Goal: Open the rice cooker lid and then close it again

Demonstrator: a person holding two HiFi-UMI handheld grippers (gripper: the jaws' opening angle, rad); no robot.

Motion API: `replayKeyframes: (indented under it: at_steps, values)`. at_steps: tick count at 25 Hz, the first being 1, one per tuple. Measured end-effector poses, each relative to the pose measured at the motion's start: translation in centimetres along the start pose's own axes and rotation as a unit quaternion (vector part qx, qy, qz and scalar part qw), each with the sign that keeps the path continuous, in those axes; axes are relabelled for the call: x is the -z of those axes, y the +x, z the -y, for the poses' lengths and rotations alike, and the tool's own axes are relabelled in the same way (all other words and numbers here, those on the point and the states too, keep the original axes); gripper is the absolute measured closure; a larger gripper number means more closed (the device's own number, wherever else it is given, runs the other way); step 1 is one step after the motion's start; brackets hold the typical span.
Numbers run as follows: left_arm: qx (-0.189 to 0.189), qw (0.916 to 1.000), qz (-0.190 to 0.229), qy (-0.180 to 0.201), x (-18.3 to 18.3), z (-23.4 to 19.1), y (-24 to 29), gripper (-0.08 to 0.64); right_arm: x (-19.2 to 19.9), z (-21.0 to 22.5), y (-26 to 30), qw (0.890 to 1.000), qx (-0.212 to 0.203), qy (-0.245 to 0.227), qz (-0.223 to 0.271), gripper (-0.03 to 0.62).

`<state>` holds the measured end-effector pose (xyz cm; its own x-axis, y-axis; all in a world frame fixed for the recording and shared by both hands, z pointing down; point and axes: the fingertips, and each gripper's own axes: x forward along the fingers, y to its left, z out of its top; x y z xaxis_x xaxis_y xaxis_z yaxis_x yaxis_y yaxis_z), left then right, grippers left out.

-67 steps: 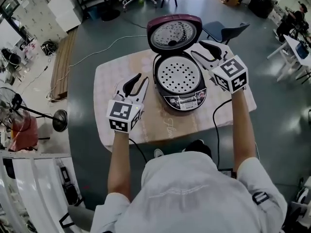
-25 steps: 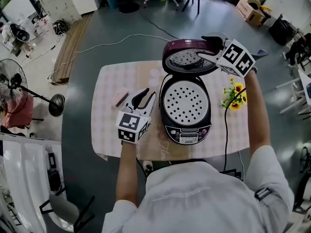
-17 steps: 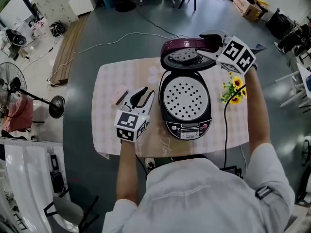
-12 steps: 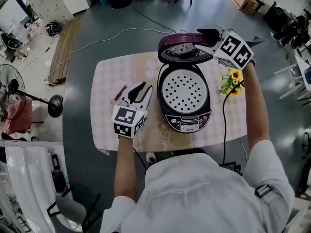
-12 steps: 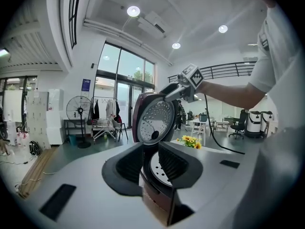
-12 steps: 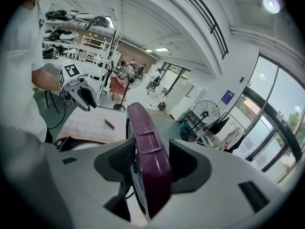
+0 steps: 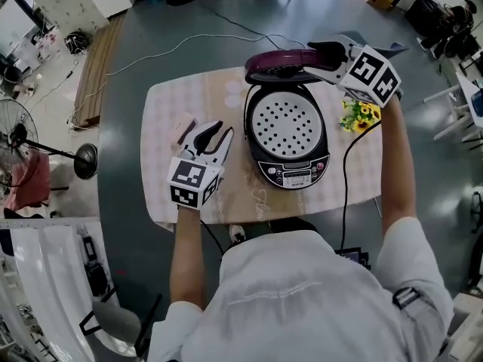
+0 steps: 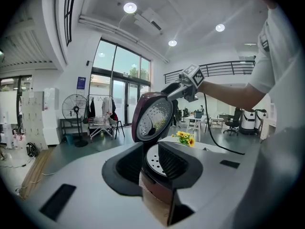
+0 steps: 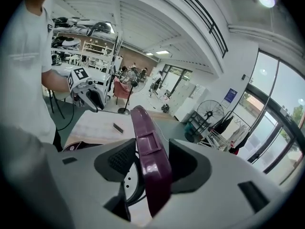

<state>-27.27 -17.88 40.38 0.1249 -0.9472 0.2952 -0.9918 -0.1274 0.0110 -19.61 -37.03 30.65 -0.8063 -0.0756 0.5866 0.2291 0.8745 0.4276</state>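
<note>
My right hand-held gripper (image 7: 309, 60) has just been closing and clamps the half-raised lid (image 7: 275, 57) of the rice cooker (image 7: 290, 168). My left hand-held gripper (image 7: 211, 133) hangs open and empty over the desk (image 7: 170, 111).

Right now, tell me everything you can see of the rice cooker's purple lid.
The glossy purple plastic lid is hinged at the back of the dark rice cooker body and stands part open, tilted forward over the white perforated inner tray. Its underside carries a round silvery perforated plate; its outer face has a raised rectangular latch. The right gripper, whose jaws have just been closing, straddles its front edge, pads against both faces.
</note>
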Motion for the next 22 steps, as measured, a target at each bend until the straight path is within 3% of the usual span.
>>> replayKeyframes:
  at_steps: [15, 22]
  values:
    - [0.063, 0.9979, 0.004, 0.008, 0.3, 3.8, 0.0, 0.451, 2.0, -8.7, -2.0, 1.0, -0.018, 0.01, 0.015, 0.36]
    - [0.086, 0.9963, 0.0, 0.011, 1.3, 5.6, -0.3, 0.451, 4.1, -13.3, -2.2, 0.997, -0.072, 0.039, 0.01, 0.362]
